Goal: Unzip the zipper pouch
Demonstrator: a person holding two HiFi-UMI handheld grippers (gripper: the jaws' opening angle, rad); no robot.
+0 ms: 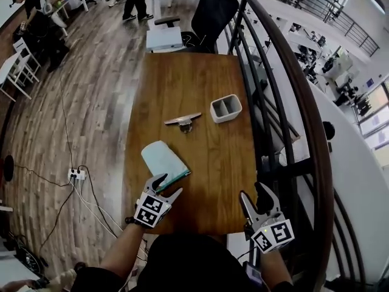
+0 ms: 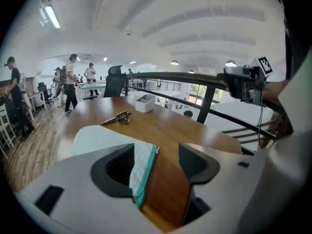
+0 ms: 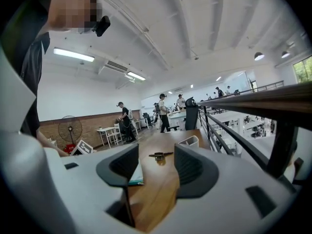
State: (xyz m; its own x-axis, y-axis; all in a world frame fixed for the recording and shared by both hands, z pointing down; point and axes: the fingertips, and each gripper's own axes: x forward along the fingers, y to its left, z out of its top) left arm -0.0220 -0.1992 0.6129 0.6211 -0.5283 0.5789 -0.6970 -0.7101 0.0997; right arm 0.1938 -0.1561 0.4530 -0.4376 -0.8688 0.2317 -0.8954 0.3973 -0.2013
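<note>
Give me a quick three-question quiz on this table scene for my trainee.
1. Fill in: the grey bin has ___ compartments.
2. Between the fingers of the left gripper lies: A. the zipper edge of the pouch; B. the bin; C. nothing.
3. True or false: the right gripper grips the pouch.
Key: 1 two; 2 A; 3 false, it is open and empty at the near right edge of the table.
</note>
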